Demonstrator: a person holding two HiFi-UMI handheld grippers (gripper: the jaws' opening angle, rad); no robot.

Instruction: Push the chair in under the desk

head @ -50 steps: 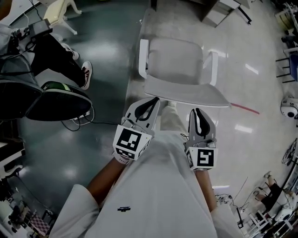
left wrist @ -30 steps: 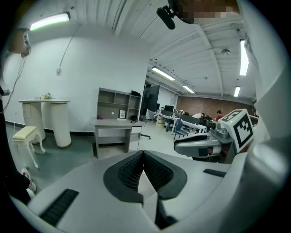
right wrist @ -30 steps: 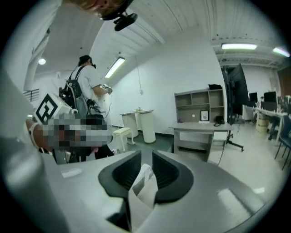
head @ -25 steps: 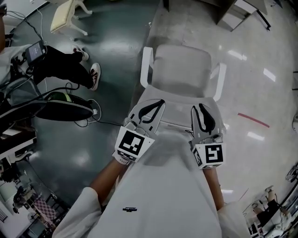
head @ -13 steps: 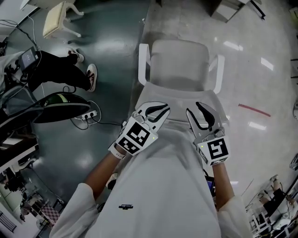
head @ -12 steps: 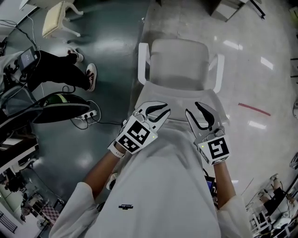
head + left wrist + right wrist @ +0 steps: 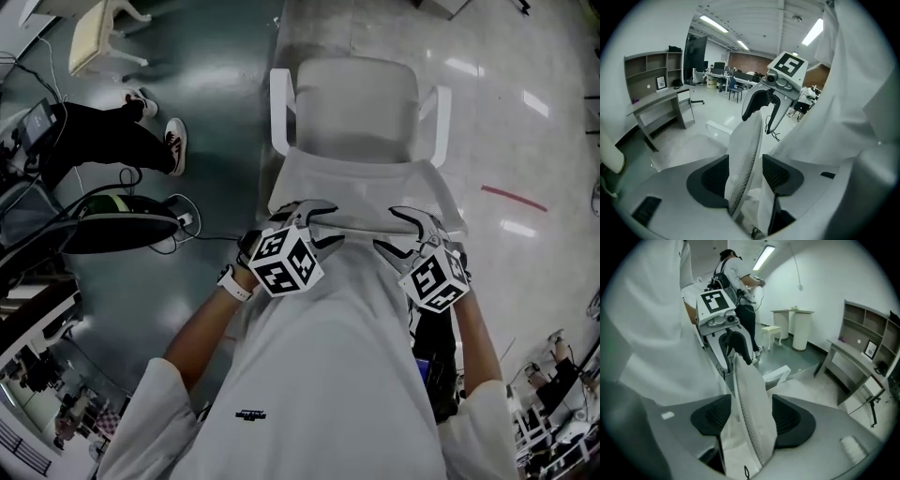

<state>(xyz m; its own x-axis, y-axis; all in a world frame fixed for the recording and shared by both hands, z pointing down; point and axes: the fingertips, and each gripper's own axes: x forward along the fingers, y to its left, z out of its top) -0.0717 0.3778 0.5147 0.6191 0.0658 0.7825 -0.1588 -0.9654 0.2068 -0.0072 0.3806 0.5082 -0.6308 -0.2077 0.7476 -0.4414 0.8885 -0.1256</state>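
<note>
Chair (image 7: pixel 354 103) out from the worktop (image 7: pixel 654 101), both grippers astride its backrest (image 7: pixel 745 159)
Worktop at 9 o'clock in the left gripper view; chair at 12 o'clock in the head view; left gripper (image 7: pixel 317 223) and right gripper (image 7: pixel 405 232) at its 7 and 5 o'clock, jaws just opened wide, backrest edge standing between them, not clamped.

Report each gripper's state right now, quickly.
Left gripper: open, jaws just opened, astride the white mesh chair backrest, not clamping.
Right gripper: open, jaws just opened, astride the same backrest.
</note>
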